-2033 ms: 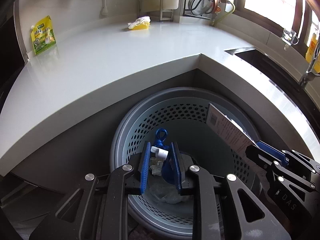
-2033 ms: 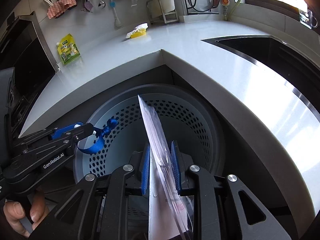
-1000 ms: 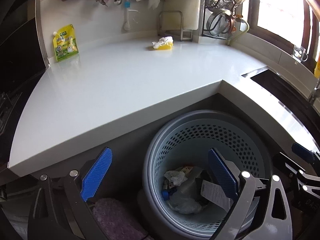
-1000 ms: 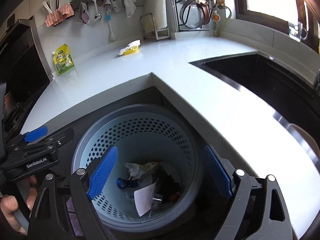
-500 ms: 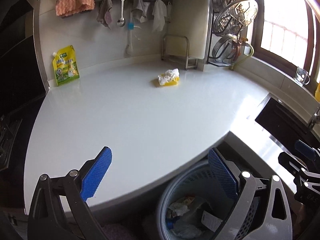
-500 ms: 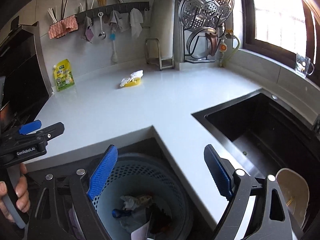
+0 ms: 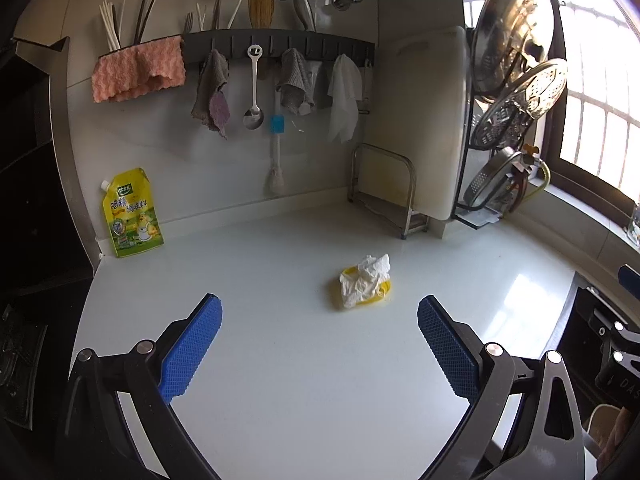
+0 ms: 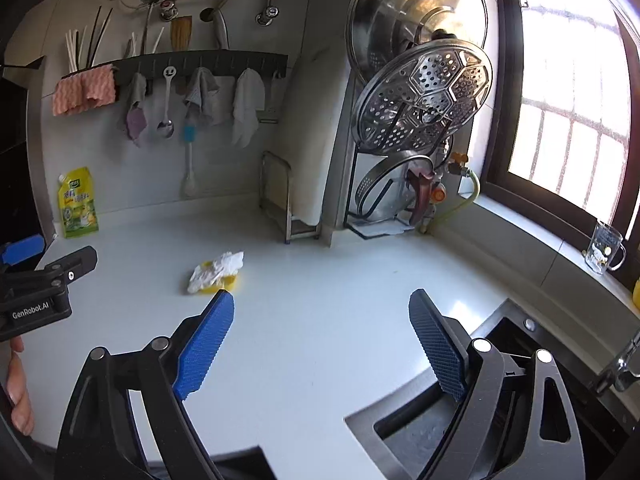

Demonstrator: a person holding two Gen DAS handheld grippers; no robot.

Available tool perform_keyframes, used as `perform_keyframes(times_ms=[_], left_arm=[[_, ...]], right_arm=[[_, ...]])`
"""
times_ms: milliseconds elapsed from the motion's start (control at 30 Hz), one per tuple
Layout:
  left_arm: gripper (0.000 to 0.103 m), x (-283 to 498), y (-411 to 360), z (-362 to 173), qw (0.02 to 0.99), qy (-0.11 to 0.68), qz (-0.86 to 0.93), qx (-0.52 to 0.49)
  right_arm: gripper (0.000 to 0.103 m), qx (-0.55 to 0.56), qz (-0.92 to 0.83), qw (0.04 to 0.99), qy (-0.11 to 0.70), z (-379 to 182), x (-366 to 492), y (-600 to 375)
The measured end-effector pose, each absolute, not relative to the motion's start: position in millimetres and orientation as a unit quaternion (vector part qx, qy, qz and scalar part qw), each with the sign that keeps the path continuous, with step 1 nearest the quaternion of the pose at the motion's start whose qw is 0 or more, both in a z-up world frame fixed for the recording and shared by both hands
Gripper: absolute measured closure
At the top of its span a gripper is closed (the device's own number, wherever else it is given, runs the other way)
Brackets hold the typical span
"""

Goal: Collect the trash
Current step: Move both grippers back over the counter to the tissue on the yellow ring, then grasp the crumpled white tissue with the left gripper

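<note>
Crumpled white tissue [image 7: 366,280] sits on a small yellow plastic piece [image 7: 382,294] out on the open white counter [image 7: 304,380], toward its back half and well clear of every edge. We see the tissue as soft and creased, the yellow piece beneath it as smooth and shallow, its exact form hidden by the paper. The counter is glossy and throws back the window light.

Along the back wall a yellow stand-up pouch [image 7: 131,214] with a spout leans at the counter's left back corner. Above it a dark rail [image 7: 280,46] carries a fuzzy pink cloth [image 7: 138,70], grey rags, a metal spoon [image 7: 253,88] and a white cloth. A bare wire rack [image 7: 386,190] and a pale cutting board [image 7: 420,120] stand at the back right, next to a rack of perforated steel steamer trays [image 8: 424,98]. A dark sink [image 8: 500,380] cuts into the counter's right side. Nothing lies between us and the trash.

Our left gripper [image 7: 318,346] is spread wide with nothing in it, its blue ribbed pads [image 7: 190,346] framing the tissue, which lies ahead of them and slightly right of centre. Our right gripper [image 8: 320,340] is likewise spread and empty; the tissue [image 8: 216,270] lies just beyond its left pad.
</note>
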State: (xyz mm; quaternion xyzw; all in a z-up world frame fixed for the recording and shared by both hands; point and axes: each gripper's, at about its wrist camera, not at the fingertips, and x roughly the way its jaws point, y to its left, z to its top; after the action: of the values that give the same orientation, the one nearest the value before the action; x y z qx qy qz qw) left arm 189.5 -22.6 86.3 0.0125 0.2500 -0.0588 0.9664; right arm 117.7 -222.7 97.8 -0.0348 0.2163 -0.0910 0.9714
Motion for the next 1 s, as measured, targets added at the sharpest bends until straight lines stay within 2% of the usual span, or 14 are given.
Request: perform_keyframes(times_ms=[167, 400, 633, 1000], left_arm=[[0.006, 240, -34, 77, 0.966, 0.256, -0.042, 0.022], [0.006, 299, -49, 31, 0.946, 0.318, -0.059, 0.014], [0.006, 336, -72, 3, 0.937, 0.343, -0.066, 0.023], [0.006, 387, -100, -29, 0.925, 0.372, -0.054, 0.051]], right_arm=[[0.014, -0.021, -0.089, 0.971, 0.223, 108, 178, -240], [0.014, 0.016, -0.057, 0.957, 0.285, 48, 242, -255], [0.014, 0.071, -0.046, 0.943, 0.322, -2, 260, -282], [0.014, 0.111, -0.039, 0.939, 0.323, -8, 258, -304]])
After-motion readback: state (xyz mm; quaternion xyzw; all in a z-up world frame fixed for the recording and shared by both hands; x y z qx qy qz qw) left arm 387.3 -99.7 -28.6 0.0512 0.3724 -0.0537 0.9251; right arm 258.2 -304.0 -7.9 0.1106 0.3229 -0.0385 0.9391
